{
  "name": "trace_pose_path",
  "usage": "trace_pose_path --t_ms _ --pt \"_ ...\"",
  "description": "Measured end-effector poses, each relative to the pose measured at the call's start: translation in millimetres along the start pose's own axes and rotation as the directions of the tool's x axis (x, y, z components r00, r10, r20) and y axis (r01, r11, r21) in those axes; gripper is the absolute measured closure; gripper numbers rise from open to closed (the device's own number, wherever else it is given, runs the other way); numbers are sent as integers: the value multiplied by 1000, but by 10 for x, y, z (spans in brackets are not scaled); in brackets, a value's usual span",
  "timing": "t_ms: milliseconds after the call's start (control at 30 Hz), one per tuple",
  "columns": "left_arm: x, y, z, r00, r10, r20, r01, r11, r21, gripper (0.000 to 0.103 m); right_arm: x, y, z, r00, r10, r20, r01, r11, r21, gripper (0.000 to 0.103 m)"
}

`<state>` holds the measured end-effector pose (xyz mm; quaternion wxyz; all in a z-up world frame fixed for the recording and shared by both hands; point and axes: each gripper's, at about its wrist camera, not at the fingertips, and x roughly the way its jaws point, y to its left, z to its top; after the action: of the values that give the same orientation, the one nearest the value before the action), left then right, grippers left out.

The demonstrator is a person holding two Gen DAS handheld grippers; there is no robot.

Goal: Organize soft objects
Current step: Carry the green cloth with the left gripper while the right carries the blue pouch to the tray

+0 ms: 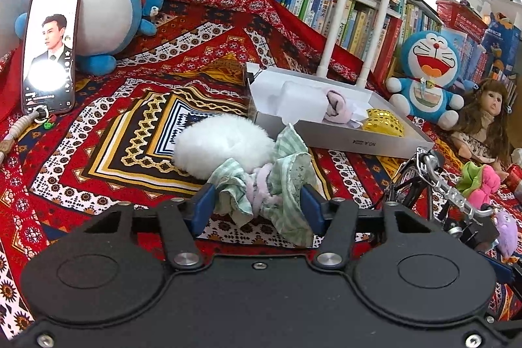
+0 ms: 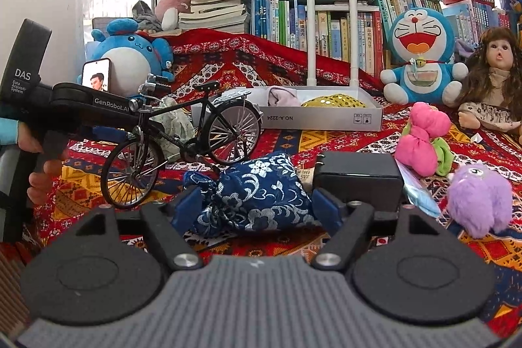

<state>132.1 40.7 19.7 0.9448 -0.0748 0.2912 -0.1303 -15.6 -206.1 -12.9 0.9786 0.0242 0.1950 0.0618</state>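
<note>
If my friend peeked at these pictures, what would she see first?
Probably the grinning blue cat plush sitting against the books at the back right, with a long-haired doll beside it. Next, the toy bicycle standing on the red patterned cloth. Close up, the right gripper straddles a blue flowered pouch.

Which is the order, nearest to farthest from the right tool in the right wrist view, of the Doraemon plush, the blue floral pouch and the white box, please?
1. The blue floral pouch, between the right tool fingers.
2. The white box, farther back on the cloth, centre.
3. The Doraemon plush, behind the box to the right, against the books.
</note>
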Motion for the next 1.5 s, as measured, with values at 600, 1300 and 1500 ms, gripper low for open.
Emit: trace_pose_path --t_ms 600,1300,1500 --pt "-224 -34 -43 999 25 30 -27 999 44 82 43 -3 -47 1000 4 -25 -4 1000 -4 17" --pt "-1044 6 -562 994 71 79 -73 997 24 64 64 -42 -87 1000 -1 -24 2 999 42 9" --pt "-971 35 -566 991 97 91 -99 995 10 44 82 -24 -67 1000 12 -15 -11 999 30 6"
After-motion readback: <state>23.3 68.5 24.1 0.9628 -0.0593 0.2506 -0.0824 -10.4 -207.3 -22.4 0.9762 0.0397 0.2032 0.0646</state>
